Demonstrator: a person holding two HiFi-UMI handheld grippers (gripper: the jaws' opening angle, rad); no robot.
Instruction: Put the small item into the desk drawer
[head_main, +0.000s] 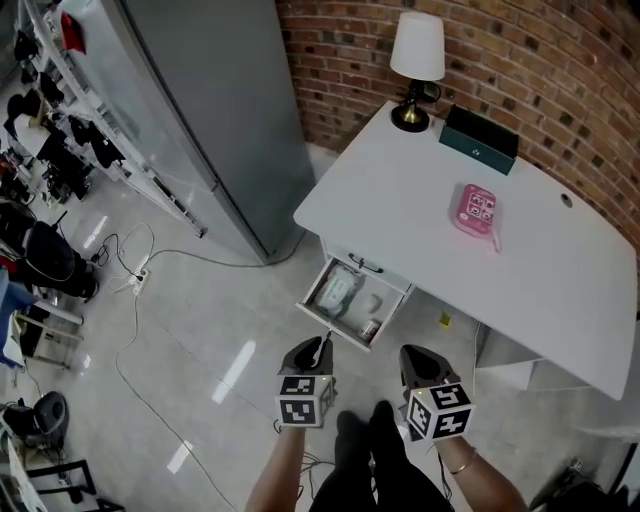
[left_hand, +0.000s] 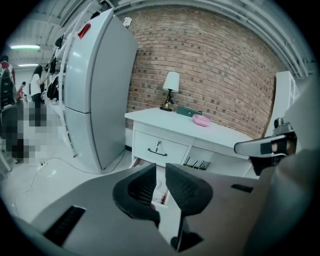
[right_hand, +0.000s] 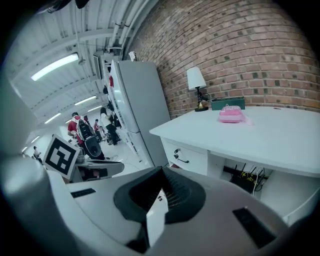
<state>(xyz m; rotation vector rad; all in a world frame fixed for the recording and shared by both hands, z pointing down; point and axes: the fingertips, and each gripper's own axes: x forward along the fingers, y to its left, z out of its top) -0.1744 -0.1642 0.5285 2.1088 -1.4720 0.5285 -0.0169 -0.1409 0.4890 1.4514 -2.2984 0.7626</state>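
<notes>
The small pink item lies flat on top of the white desk. In the head view it is at about 1 o'clock from the middle. It is not in the drawer, and no claw touches it. A thin cord hangs off its near side.

At 11 o'clock from it stands a dark green box. Farther that way, in the desk's corner, is a lamp with a white shade. A brick wall runs behind them.

At 7 o'clock from the pink item, the drawer is pulled out from under the desk top. Inside it are a pale packet and a small red and white thing.

The left gripper is just beside the drawer's near edge, at 6 o'clock from it. Its jaws are almost together with a thin gap, and nothing is pinched between them. In its own view, the left gripper points at the open drawer.

The right gripper is at 3 o'clock from the left one, well apart from the desk. Its jaws are pressed together and hold nothing.

A tall grey fridge stands at 9 o'clock from the desk.
</notes>
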